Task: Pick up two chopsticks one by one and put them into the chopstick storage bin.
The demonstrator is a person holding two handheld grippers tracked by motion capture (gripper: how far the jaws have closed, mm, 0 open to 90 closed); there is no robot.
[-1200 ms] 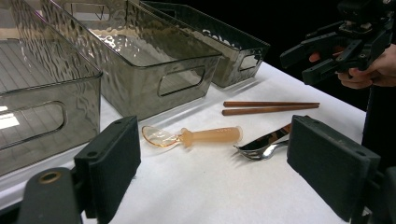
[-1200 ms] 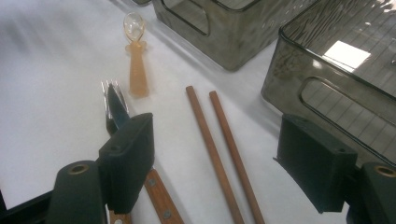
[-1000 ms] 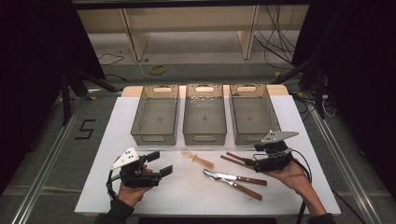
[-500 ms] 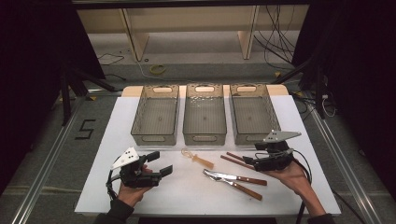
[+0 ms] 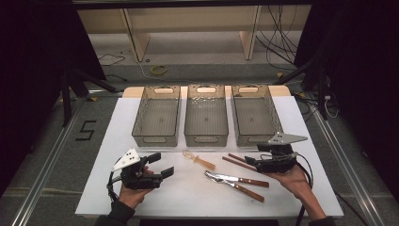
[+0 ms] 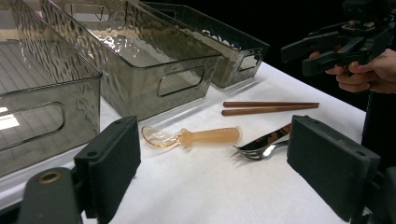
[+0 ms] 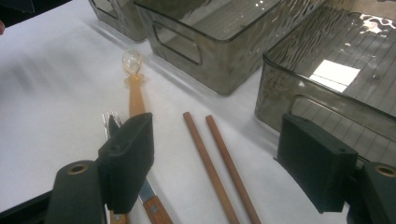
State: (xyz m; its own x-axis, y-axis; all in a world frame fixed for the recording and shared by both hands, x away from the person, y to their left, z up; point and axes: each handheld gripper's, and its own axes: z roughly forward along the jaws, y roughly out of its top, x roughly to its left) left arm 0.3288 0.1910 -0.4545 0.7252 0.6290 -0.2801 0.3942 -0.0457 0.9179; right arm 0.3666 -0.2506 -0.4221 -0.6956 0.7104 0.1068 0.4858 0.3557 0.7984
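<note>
On the white table top lie a clear spoon with an amber handle [image 5: 200, 161], two brown chopsticks [image 5: 237, 161], and a fork and knife with wooden handles [image 5: 237, 181]. My left gripper [image 5: 161, 165] is held open at the front left, pointing toward the spoon [image 6: 196, 136], with nothing between its pads. My right gripper [image 5: 254, 156] stands open just right of the chopsticks [image 7: 217, 163], which lie on the table between its pads in its own view. The fork's tines [image 7: 111, 121] show beside its left pad. A hand holds the right gripper [image 6: 336, 46] above the table.
Three smoky clear bins stand in a row at the back: left [image 5: 156, 136], middle [image 5: 206, 136], right [image 5: 254, 137], with nothing visible inside them. The white table top [image 5: 113, 141] ends at metal rails on both sides. Cables lie on the floor beyond.
</note>
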